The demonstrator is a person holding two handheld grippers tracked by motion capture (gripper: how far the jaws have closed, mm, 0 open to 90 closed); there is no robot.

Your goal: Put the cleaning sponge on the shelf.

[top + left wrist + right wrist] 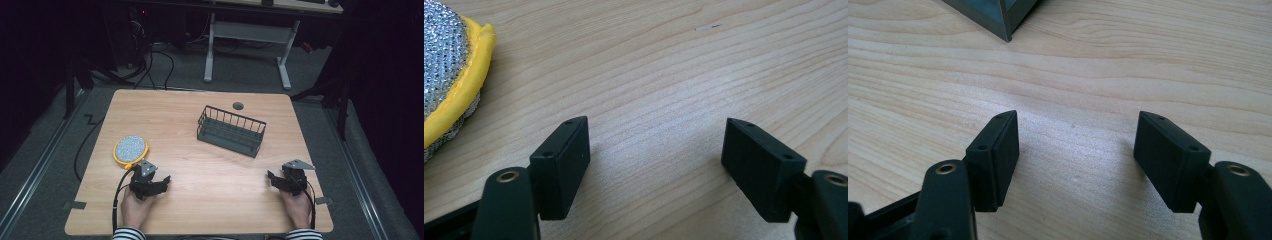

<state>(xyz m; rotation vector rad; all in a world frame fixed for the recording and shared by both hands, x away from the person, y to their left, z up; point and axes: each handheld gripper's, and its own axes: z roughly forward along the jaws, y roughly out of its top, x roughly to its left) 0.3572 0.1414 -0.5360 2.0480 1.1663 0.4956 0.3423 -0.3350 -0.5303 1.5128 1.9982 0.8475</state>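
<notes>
We see a wooden table (200,210) on grey carpet in a dark room, with the legs of another desk at twelve o'clock, its top cut off by the frame's edge. The person is cut off at six o'clock, where just striped sleeves and two hands show. Near the table's centre, a little toward one o'clock, stands a dark wire basket (230,131), and nothing shows inside it. At nine o'clock lies a round yellow-rimmed scouring pad (130,149), partly cropped in the left gripper view. The left gripper (159,181) rests low just beside the pad, jaws spread wide over bare wood. The right gripper (274,178), at four o'clock, is likewise wide and empty.
</notes>
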